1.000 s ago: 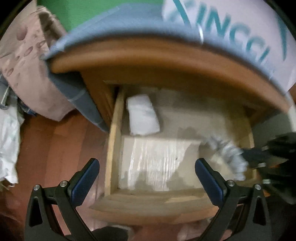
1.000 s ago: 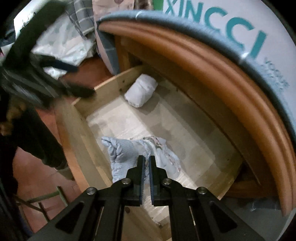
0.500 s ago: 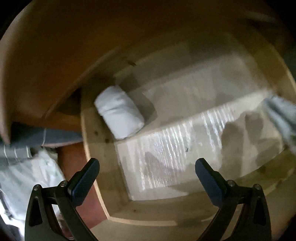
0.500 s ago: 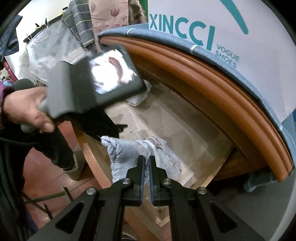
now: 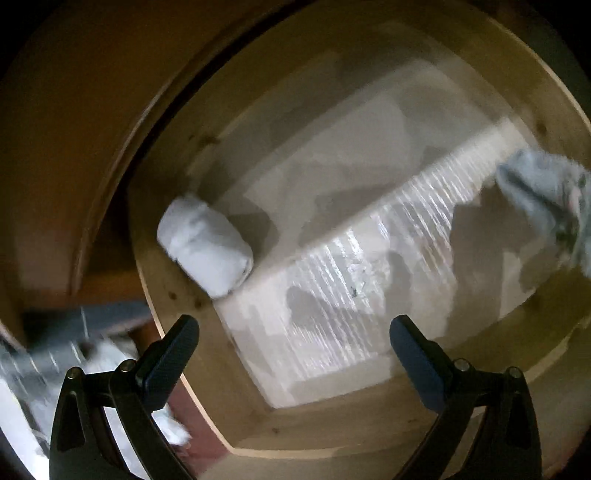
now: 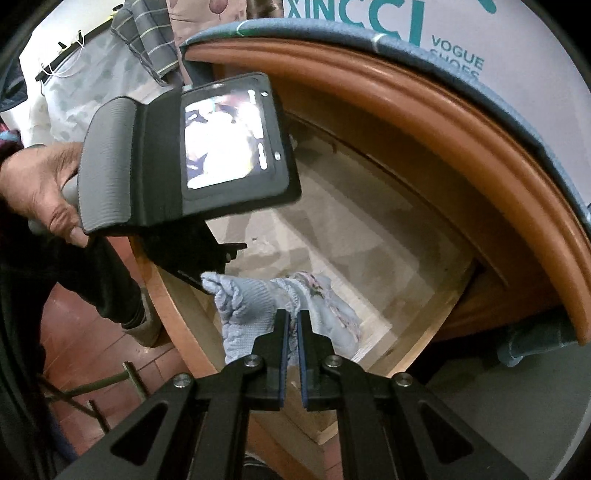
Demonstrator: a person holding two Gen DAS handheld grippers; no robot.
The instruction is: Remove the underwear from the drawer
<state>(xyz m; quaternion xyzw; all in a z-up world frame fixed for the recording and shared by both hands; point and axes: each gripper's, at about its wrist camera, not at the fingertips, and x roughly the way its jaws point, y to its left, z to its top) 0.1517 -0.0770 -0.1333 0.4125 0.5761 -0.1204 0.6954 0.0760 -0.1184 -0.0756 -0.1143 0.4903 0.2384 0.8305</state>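
A rolled white underwear (image 5: 207,245) lies in the far left corner of the open wooden drawer (image 5: 177,295). My left gripper (image 5: 291,347) hangs open over the drawer's lined floor, the roll a little ahead and to its left. A light blue underwear (image 6: 255,306) with a patterned part hangs crumpled above the drawer's front, and my right gripper (image 6: 291,321) is shut on it. The same blue cloth (image 5: 546,192) shows at the right edge of the left wrist view. The left gripper's body and screen (image 6: 192,155), held by a hand (image 6: 40,192), hide the white roll in the right wrist view.
The drawer (image 6: 388,236) sits under a curved orange-brown cabinet top (image 6: 461,129) bearing a blue-edged bag with teal lettering (image 6: 406,22). Clothes and patterned fabric (image 6: 110,74) lie at the back left. A red-brown floor (image 6: 74,332) and a metal frame (image 6: 92,387) lie below left.
The left gripper has rolled and sunk into the drawer, closer to the white roll. The right gripper has lifted the blue underwear slightly away from the drawer floor, still shut on it.
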